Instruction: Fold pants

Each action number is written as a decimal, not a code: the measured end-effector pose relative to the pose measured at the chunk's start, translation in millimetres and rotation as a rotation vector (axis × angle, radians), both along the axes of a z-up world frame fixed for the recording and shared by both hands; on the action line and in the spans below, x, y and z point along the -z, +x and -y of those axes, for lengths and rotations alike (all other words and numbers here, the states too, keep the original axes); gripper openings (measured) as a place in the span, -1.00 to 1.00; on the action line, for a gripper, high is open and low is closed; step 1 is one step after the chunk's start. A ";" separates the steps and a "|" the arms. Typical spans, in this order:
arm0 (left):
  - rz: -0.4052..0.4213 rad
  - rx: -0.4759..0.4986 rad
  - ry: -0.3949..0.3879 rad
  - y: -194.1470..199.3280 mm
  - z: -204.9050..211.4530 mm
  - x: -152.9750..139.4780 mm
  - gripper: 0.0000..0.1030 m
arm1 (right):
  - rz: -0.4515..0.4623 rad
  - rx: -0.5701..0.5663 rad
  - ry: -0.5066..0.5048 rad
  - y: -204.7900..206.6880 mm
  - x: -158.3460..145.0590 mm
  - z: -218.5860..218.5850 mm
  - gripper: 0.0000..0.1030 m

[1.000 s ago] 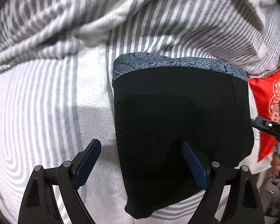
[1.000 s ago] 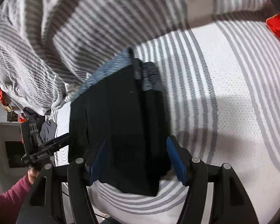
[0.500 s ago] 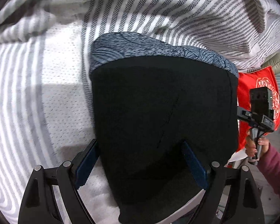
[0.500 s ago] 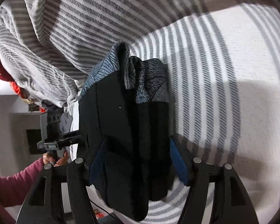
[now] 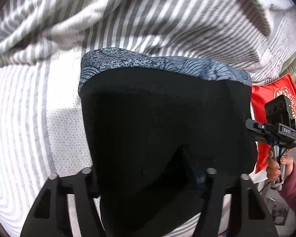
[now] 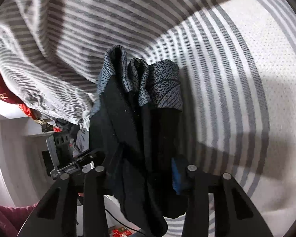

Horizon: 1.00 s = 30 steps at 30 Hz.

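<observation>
The pants (image 5: 163, 130) are black with a blue-grey patterned band along the far edge, folded on a striped bed. In the left wrist view my left gripper (image 5: 148, 177) has its fingers on either side of the near edge, closed in on the black cloth. In the right wrist view the pants (image 6: 140, 122) hang bunched, with the patterned band at the top. My right gripper (image 6: 142, 169) is closed in on the bunched cloth, with the blue pad (image 6: 175, 175) showing on the right. The right gripper also shows in the left wrist view (image 5: 274, 130).
A grey-and-white striped sheet (image 5: 29, 118) covers the bed, and a rumpled striped blanket (image 5: 167, 19) lies behind the pants. A red cloth (image 5: 274, 98) hangs at the right. The bed edge and the room floor (image 6: 9, 158) show at the left of the right wrist view.
Both grippers have narrowed from open onto the near edge of the pants. The pants have bunched and lifted in the right wrist view.
</observation>
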<state>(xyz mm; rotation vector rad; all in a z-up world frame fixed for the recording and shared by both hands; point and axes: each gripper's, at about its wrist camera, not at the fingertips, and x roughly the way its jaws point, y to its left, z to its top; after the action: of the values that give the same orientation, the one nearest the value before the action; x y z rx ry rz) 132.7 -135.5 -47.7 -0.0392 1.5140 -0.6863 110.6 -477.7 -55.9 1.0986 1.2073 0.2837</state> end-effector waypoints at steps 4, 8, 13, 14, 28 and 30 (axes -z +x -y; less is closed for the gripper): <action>0.021 -0.015 -0.001 -13.1 -7.7 -20.5 0.19 | 0.034 -0.004 0.021 -9.0 -20.1 -11.5 -0.23; 0.039 -0.013 0.002 -35.7 -12.0 -42.5 0.19 | 0.044 -0.010 0.032 -26.8 -36.0 -16.2 -0.23; 0.035 -0.010 0.024 -77.0 -23.1 -57.9 0.19 | 0.037 -0.033 0.024 -63.3 -49.9 -22.5 -0.23; 0.026 -0.014 0.028 -85.9 -26.8 -58.5 0.19 | 0.033 -0.038 0.020 -69.9 -50.4 -25.4 -0.23; 0.009 -0.044 0.152 -133.6 -42.1 -31.0 0.47 | -0.065 -0.029 -0.055 -127.5 -6.2 -29.9 -0.01; 0.039 -0.042 0.197 -132.7 -41.7 -36.8 0.48 | -0.084 -0.044 -0.095 -127.2 -10.6 -29.4 0.07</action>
<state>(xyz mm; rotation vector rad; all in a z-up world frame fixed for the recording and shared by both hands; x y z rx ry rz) 0.0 -93.7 -10.8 0.0906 1.5324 -0.4992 -16.7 -448.3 -45.3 1.0107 1.3086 0.2134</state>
